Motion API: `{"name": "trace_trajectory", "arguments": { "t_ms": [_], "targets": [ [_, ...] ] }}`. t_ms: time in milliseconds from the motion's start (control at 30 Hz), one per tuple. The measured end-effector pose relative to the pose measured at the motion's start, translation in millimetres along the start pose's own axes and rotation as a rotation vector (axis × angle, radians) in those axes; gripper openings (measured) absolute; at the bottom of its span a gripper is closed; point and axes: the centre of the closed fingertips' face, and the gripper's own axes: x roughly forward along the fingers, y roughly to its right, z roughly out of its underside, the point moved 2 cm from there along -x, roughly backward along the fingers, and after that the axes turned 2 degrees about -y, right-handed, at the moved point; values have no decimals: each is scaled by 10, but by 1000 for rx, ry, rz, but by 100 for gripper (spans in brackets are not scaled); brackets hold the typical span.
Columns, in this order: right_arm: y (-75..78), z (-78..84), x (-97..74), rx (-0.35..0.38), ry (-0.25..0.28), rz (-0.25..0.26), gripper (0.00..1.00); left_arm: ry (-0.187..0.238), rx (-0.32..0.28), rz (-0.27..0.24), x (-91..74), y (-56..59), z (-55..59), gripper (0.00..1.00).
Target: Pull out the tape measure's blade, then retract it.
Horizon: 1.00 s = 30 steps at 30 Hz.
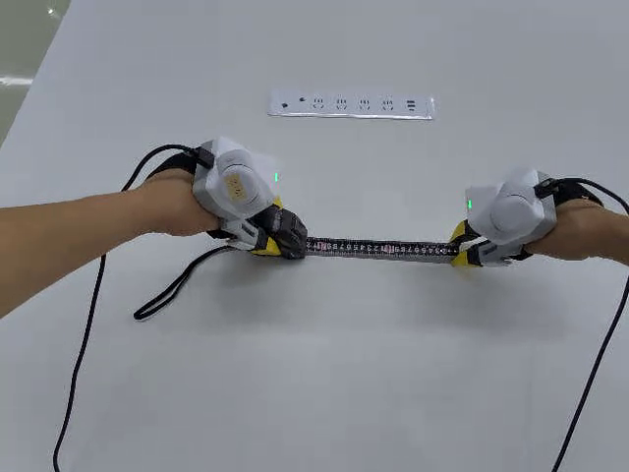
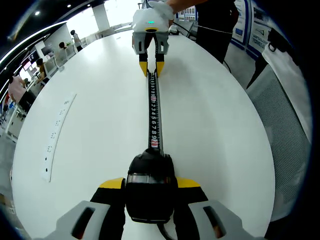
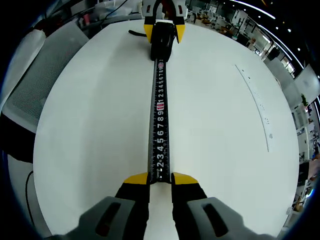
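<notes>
one black hard-shell tape measure case (image 2: 151, 187) sits at the white bench (image 1: 324, 374), touching or just above it, can't tell. it's clamped by its flat sides btw the left gripper's (image 1: 270, 236) yellow-tipped fingers (image 2: 112, 183). its one dark metal blade w/ white numerals (image 3: 160, 115) runs straight across to the right gripper (image 3: 160, 178), whose fingers (image 3: 136, 178) are pinched together on the blade's tip end.

judgement: case is rigid, fairly light, holds ok by the sides. blade is thin, springy, slick, prob. kinks if twisted and wants to snap back, so grip flat, near the end hook.

count: 2 grippers, 1 tape, 1 white power strip (image 1: 351, 105), 2 black cables (image 1: 88, 334).
</notes>
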Motion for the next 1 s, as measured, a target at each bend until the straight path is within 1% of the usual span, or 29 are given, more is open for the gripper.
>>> {"name": "trace_trajectory", "arguments": {
  "t_ms": [233, 300, 467, 633, 733, 833, 1000],
  "targets": [
    [12, 1, -3, 12, -6, 8, 18, -6, -5, -6, 4, -8, 7, 36],
    [11, -2, -5, 36, -1, 8, 18, -7, -15, -12, 10, -17, 10, 37],
    [10, -8, -12, 54, -3, 15, 25, -8, -24, -20, 16, -43, 14, 40],
    [1, -7, -21, 74, -1, 22, 27, 3, -37, -30, -7, -45, -8, 40],
    [4, -10, -38, 104, 7, 31, 29, 7, -45, -42, -32, -50, -23, 41],
    [8, -23, -66, 134, 21, 40, 29, 11, -69, -60, -51, -56, -28, 43],
    [13, -29, -111, 192, 41, 58, 31, 16, -96, -77, -94, -23, -26, 45]
  ]
}}
